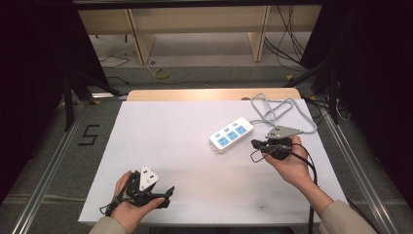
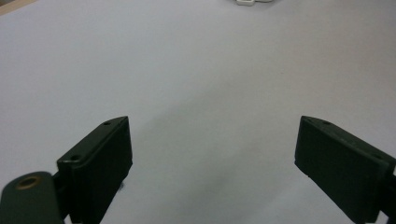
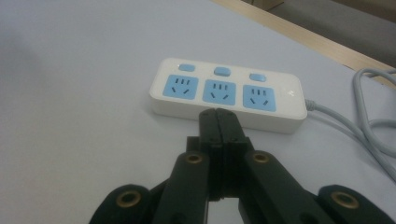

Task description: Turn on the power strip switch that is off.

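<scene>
A white power strip (image 1: 232,135) with three blue sockets and three blue buttons lies on the white table top right of centre; its grey cable (image 1: 280,109) coils behind it. In the right gripper view the strip (image 3: 227,93) sits just beyond my right gripper (image 3: 218,114), whose jaws are pressed together with nothing between them. In the high view the right gripper (image 1: 257,144) hovers close to the strip's near right end. My left gripper (image 1: 168,192) rests near the front left of the table. Its jaws (image 2: 212,154) stand wide apart over bare white surface.
The white sheet (image 1: 170,146) covers the table, with a wooden edge (image 1: 209,94) at the back. Black cables trail from both grippers. Beyond the table are a grey floor, loose wires and wooden furniture legs. Metal rails run along both sides.
</scene>
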### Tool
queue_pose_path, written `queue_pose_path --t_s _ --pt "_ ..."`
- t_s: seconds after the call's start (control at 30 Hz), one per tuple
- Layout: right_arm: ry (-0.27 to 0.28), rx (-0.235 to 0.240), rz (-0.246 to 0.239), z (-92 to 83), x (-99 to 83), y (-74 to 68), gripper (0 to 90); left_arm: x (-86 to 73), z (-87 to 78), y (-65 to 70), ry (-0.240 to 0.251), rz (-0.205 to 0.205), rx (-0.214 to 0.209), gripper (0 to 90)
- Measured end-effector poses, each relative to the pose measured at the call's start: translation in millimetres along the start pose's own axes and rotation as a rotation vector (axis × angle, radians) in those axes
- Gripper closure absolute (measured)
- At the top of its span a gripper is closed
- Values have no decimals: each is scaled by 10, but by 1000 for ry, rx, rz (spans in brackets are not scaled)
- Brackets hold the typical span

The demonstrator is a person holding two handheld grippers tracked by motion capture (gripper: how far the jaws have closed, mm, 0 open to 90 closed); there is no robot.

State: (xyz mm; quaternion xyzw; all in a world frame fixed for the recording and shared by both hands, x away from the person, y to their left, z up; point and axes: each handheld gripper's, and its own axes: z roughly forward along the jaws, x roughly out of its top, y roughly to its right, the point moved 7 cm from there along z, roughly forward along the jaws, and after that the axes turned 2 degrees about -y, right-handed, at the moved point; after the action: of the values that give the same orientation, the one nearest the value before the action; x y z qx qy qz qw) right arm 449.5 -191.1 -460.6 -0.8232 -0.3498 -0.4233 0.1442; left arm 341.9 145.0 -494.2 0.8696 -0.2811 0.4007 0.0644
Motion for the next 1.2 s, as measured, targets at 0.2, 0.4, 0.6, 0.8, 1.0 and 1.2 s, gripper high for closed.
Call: queue_pose_path --t_s 0.2,0.4,0.6,0.8,1.0,1.2 --pt "-3 -2 -2 30 10 15 900 -2 1 -1 -3 0 0 107" --pt "-9 -4 3 56 8 35 900 0 3 0 0 0 0 108" --pt "-15 -6 7 85 9 48 900 2 2 2 1 1 1 108" --pt "-19 -8 10 116 13 65 900 3 4 1 2 1 2 108" --pt "-22 -10 6 146 33 74 900 3 4 2 1 2 1 108" --pt "-27 -11 8 179 48 79 900 3 3 3 1 2 2 108"
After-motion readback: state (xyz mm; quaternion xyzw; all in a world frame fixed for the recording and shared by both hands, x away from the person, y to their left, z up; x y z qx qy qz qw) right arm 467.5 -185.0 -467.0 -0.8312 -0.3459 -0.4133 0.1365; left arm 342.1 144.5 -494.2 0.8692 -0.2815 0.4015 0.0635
